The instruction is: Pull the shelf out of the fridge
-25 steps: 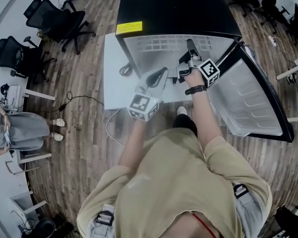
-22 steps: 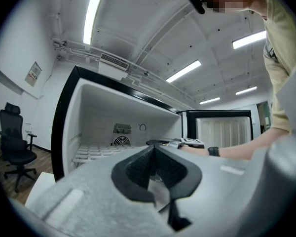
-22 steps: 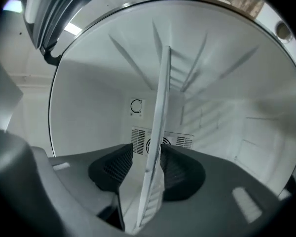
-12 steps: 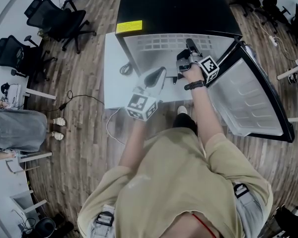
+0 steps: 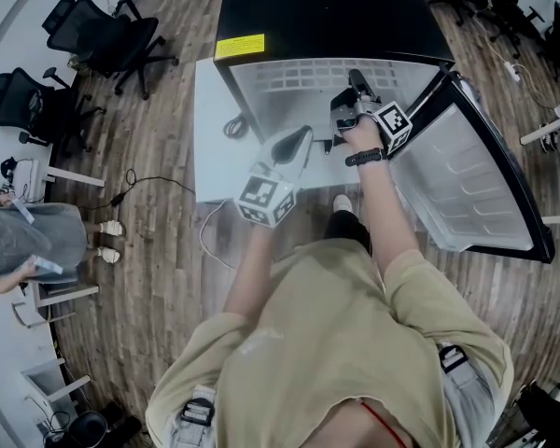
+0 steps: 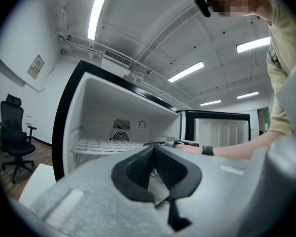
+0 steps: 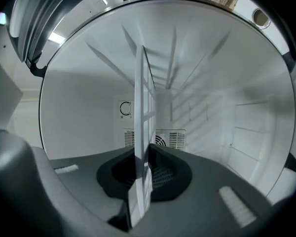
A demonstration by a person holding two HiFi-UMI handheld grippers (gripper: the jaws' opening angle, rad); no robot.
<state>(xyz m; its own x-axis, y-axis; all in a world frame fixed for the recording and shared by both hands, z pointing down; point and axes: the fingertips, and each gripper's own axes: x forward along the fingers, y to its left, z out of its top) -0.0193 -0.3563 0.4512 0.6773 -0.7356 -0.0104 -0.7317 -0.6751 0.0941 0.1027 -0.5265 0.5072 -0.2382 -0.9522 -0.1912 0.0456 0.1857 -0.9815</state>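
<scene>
Right gripper [image 7: 142, 168] jaws closing onto the wire shelf [image 7: 143, 107] edge, frame centre. Pull-out may begin. Left gripper [image 6: 154, 154] pinched together, empty.

In the head view the yellow label [image 5: 241, 46] on the fridge [image 5: 327, 12] is too small to read, and the left edge cuts off a person in grey [image 5: 23, 241]. In the right gripper view the shelf [image 7: 145, 98] stands edge-on between the closing jaws of the right hand-held gripper [image 7: 144, 147]. Its near end is lost in shadow.
</scene>
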